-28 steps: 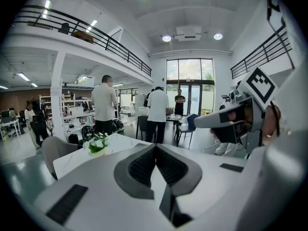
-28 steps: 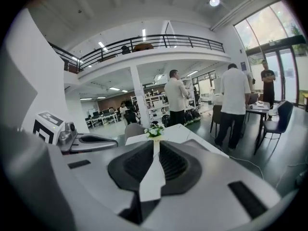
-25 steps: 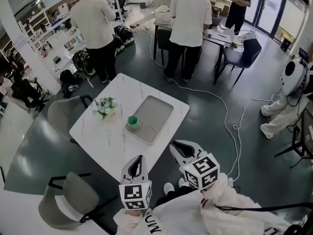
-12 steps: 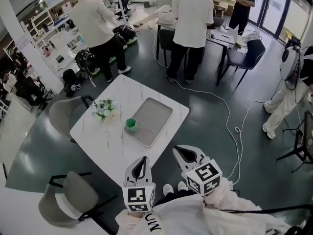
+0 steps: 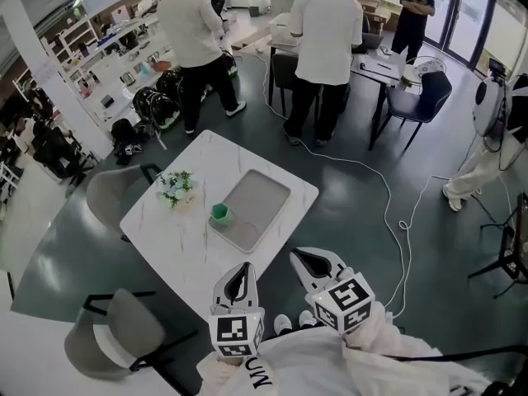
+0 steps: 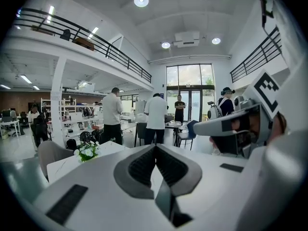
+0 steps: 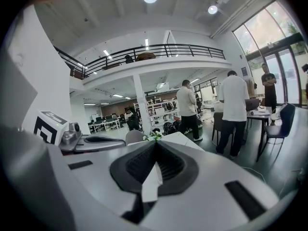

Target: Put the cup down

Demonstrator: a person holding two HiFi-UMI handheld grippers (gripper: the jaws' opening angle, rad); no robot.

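Head view, L to R:

- Grey chair (image 5: 114, 335) at bottom L, off the table's near-L corner. Second grey chair (image 5: 110, 193) tucked at the table's far-L side.
- White marble table (image 5: 186, 250), set as a diamond in view.
- Flower bunch (image 5: 176, 186) on the L part of the tabletop, near the cup, not touching it.
- Green cup (image 5: 219, 213): upright, at the L end of the grey tray (image 5: 260, 192). Can't tell if it sits inside the rim or on it. No claw on it.
- Left gripper (image 5: 242, 268): low over the table's near edge, close to the person's body. Jaws pressed together, nothing btwn them (own view confirms).
- Right gripper (image 5: 299, 255): just R of the left one, off the table's near-R edge, over the floor. Jaws together too, empty.
- Both claws well apart from the cup; bare tabletop lies btwn them and it.
- White cable (image 5: 388, 213) snakes across the dark floor R of the table.
- Background: two people in white tops (image 5: 326, 31) standing beyond the table, one at a desk; a dark chair (image 5: 412, 93) to its R.
- Far R: person in white suit (image 5: 493, 126), partly cut off by the frame.
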